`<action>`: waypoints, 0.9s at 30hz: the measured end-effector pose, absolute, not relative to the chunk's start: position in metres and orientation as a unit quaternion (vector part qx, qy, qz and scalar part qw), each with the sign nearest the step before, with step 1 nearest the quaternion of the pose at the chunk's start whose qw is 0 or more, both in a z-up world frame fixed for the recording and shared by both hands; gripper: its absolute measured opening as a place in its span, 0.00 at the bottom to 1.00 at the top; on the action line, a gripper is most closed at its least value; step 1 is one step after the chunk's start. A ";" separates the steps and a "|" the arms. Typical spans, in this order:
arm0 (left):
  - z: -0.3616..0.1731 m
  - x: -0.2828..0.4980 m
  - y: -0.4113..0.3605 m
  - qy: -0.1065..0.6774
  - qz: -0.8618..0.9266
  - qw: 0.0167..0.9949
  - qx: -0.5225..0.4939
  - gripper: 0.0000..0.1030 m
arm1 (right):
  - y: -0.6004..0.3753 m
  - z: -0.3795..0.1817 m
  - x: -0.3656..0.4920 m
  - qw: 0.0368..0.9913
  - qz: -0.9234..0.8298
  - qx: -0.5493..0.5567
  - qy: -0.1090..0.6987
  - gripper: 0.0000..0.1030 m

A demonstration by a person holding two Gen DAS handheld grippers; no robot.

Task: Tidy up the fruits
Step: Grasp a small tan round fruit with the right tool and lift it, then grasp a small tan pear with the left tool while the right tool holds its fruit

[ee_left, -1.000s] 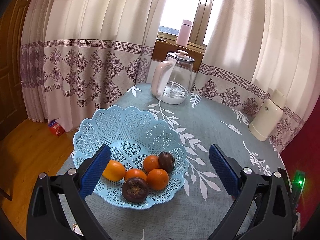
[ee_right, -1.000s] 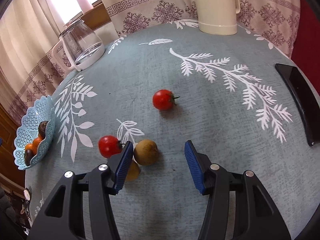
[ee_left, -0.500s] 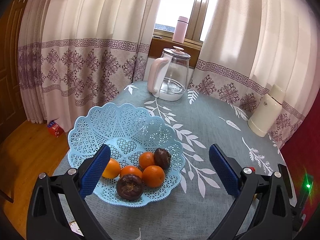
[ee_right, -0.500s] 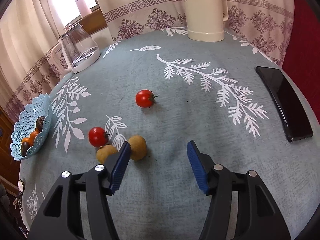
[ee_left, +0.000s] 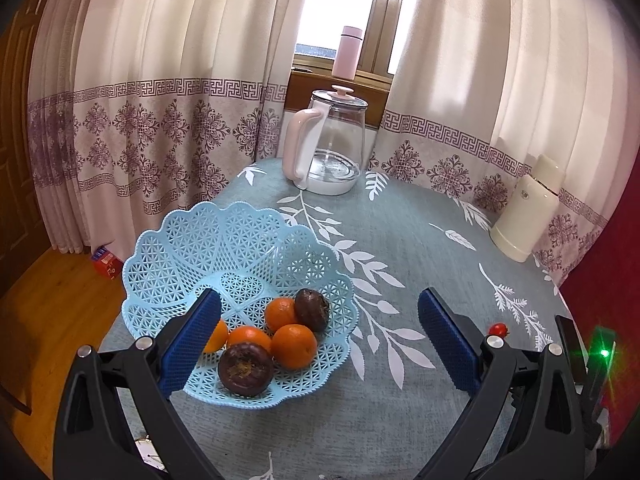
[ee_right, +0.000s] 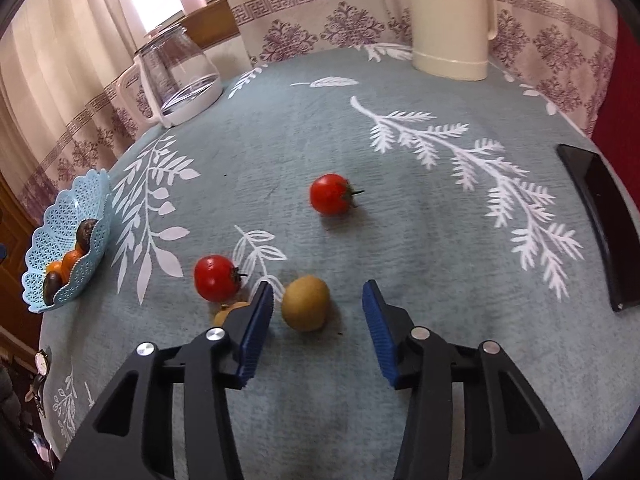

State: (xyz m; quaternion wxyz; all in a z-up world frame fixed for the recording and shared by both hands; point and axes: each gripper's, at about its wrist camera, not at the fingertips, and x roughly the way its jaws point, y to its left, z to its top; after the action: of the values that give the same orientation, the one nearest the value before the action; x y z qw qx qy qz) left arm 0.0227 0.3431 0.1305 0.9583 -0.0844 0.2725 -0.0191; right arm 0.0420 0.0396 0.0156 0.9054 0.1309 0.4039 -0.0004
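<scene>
We judge the task partly done: the pale blue lattice plastic basket (ee_left: 208, 240), left of centre, holds oranges and dark fruits. Two red tomatoes (ee_right: 331, 194) and two yellow-brown round fruits (ee_right: 306, 307) remain mid-frame on the table. The left gripper (ee_left: 320, 336) and the right gripper (ee_right: 318, 312) gape wide, empty.

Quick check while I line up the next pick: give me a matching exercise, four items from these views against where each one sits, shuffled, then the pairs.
Items:
1. oranges
2. brown-yellow fruit
3. pink bottle
4. black phone

Places:
A. on the windowsill
B. in the blue basket
C. near the table's right edge
D. on the tablecloth between the open right claw's fingers

Pairs: 1-B, 2-D, 3-A, 4-C
</scene>
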 end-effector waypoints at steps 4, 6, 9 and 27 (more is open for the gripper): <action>0.127 0.024 0.340 0.276 -0.020 0.958 -0.082 0.97 | 0.043 0.015 0.044 0.905 0.012 0.133 0.404 0.37; 0.125 0.026 0.338 0.279 -0.020 0.957 -0.079 0.97 | 0.041 0.014 0.042 0.904 0.017 0.139 0.403 0.33; 0.118 0.030 0.333 0.289 -0.022 0.954 -0.073 0.97 | 0.038 0.013 0.038 0.904 0.023 0.147 0.401 0.26; 0.076 0.025 0.233 0.332 -0.093 0.938 0.014 0.97 | 0.000 0.035 0.002 0.925 -0.002 0.136 0.354 0.24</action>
State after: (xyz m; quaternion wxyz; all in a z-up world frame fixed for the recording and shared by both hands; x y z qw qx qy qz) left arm 0.0248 0.2328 0.0761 0.9384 0.0136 0.3324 -0.0933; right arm 0.0020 -0.0004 0.0350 0.9254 0.1358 0.3537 -0.0023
